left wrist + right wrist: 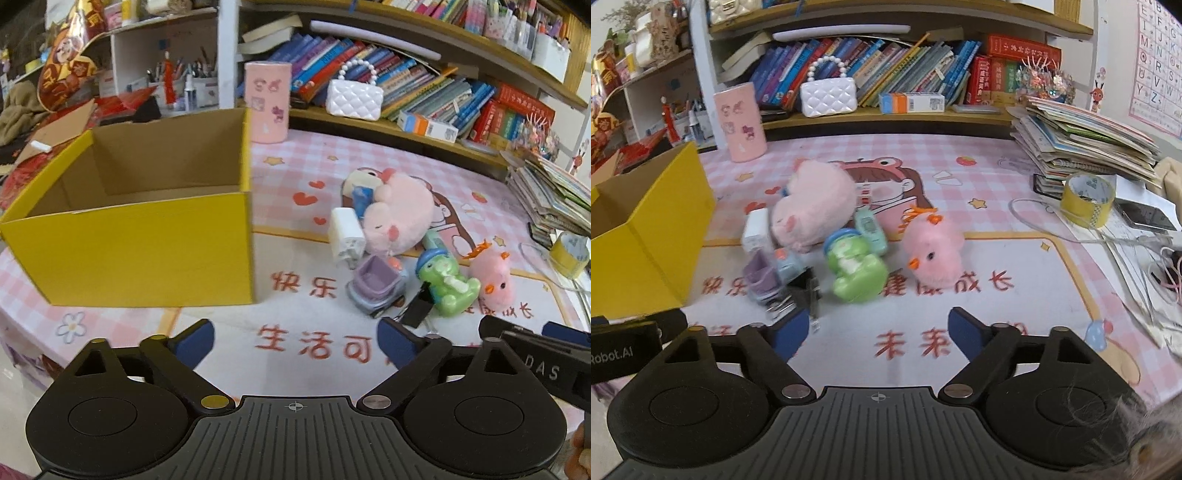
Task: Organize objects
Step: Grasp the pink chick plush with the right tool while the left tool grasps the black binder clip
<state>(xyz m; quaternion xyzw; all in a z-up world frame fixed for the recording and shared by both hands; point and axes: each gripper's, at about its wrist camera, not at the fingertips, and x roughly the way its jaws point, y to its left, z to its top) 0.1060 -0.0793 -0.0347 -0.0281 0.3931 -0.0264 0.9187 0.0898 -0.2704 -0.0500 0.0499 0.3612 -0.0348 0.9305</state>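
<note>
An open, empty yellow box (140, 243) (646, 236) stands at the left of the pink mat. Right of it lies a heap of toys: a big pink plush pig (402, 218) (816, 203), a white charger (345, 236) (757, 229), a purple toy cart (375, 284) (764, 275), a green dinosaur figure (443, 284) (855, 271), a small pink plush chick (493, 282) (932, 253) and a black binder clip (417, 308) (803, 295). My left gripper (295, 341) is open over bare mat, short of the heap. My right gripper (877, 334) is open too, nothing between its fingers, just before the dinosaur.
A pink tin (267, 101) (740, 122) stands behind the box. Shelves of books and a white quilted purse (827, 94) line the back. At the right lie a stack of booklets (1086, 144), a yellow tape roll (1087, 199), a phone and loose cables.
</note>
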